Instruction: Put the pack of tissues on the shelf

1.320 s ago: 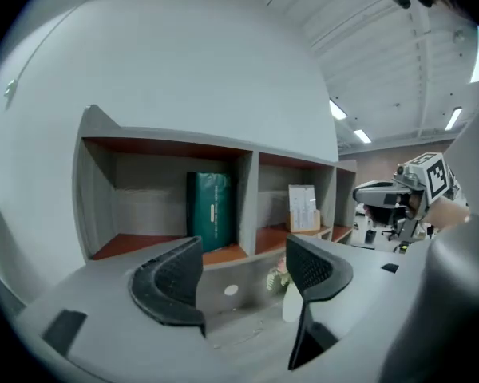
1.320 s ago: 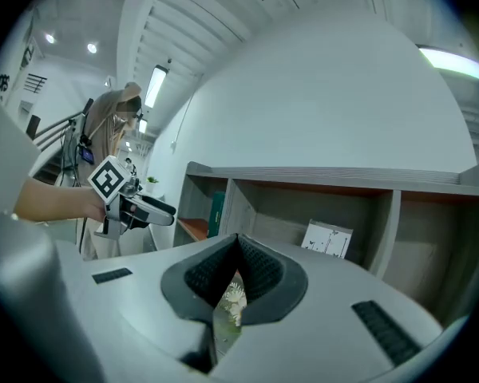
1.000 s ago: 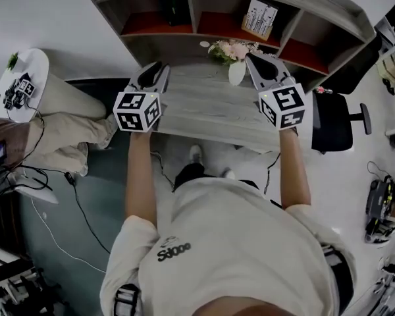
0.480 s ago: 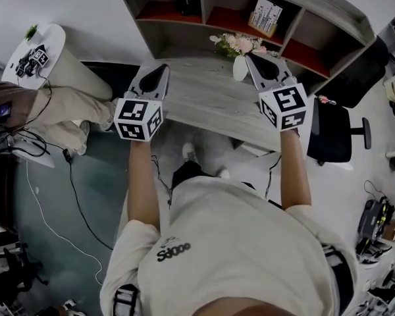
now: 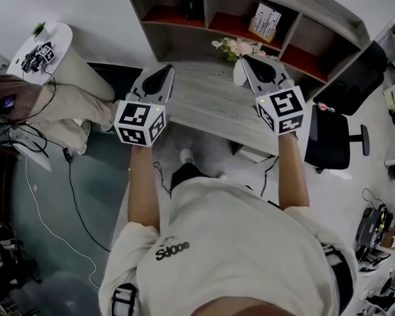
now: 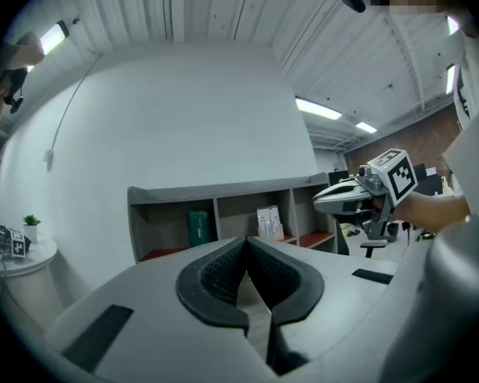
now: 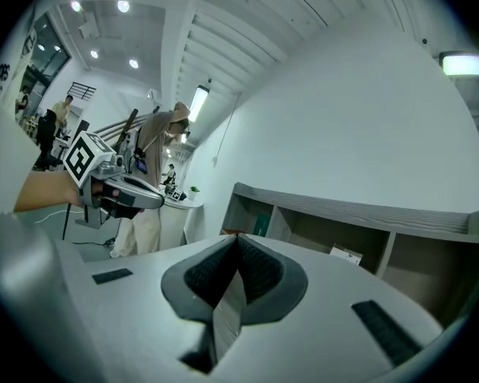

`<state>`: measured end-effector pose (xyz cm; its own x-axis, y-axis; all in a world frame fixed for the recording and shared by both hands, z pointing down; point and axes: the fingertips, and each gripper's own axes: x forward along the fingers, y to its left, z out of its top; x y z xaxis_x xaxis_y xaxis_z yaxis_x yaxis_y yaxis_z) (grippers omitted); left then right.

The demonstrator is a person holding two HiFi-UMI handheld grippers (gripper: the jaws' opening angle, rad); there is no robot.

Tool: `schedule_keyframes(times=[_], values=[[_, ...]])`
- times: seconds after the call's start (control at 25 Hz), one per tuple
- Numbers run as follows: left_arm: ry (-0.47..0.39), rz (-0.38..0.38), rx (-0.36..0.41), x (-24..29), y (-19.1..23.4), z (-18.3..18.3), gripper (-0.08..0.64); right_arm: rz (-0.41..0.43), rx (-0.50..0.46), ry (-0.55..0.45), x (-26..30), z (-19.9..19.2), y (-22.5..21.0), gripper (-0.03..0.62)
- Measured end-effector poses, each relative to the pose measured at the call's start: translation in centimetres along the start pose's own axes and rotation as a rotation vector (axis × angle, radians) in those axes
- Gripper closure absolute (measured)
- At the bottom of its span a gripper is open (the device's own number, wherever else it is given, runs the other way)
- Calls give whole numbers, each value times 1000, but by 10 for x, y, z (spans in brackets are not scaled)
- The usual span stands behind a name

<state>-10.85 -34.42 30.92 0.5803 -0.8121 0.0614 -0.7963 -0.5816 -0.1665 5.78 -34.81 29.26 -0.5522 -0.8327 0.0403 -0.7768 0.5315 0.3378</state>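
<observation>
Far to the left of the shelf (image 5: 150,31) stands a round white side table (image 5: 52,38) with small devices on it, out of the way of the work. In front of the shelf, over the near edge of the desk (image 5: 210,104), the person holds the left gripper (image 6: 246,246) pointing toward the shelf. Its fingers are pressed together and nothing is between them. A dark green box (image 5: 191,4) stands in the left compartment of the shelf. In the middle compartment is a white printed pack (image 5: 264,20), upright with its face to the room. I judge this is the pack of tissues, though the print is too small to confirm it. Just below the shelf, pink flowers (image 5: 237,47) are at the back of the desk, where they leave the front free. The right gripper (image 7: 238,242) is level with the left one, also aimed at the shelf, with fingers closed on nothing. Both grippers seem to be at rest, because no pack lies on the desk to be taken. A black chair (image 5: 332,137) stands to the right of the shelf.
</observation>
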Motion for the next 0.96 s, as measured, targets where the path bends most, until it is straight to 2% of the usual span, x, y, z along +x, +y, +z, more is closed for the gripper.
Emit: schedule_keyframes(times=[0.32, 0.56, 0.8, 0.96], values=[[-36, -10, 17, -7, -9, 23, 540, -4, -32, -25, -6, 18, 3, 598], [-30, -15, 22, -4, -14, 24, 540, -4, -22, -33, -7, 19, 4, 598], [-19, -64, 51, -4, -23, 20, 539, -16, -19, -19, -4, 15, 3, 598], [-17, -69, 54, -3, -19, 19, 539, -16, -23, -13, 0, 12, 4, 598]])
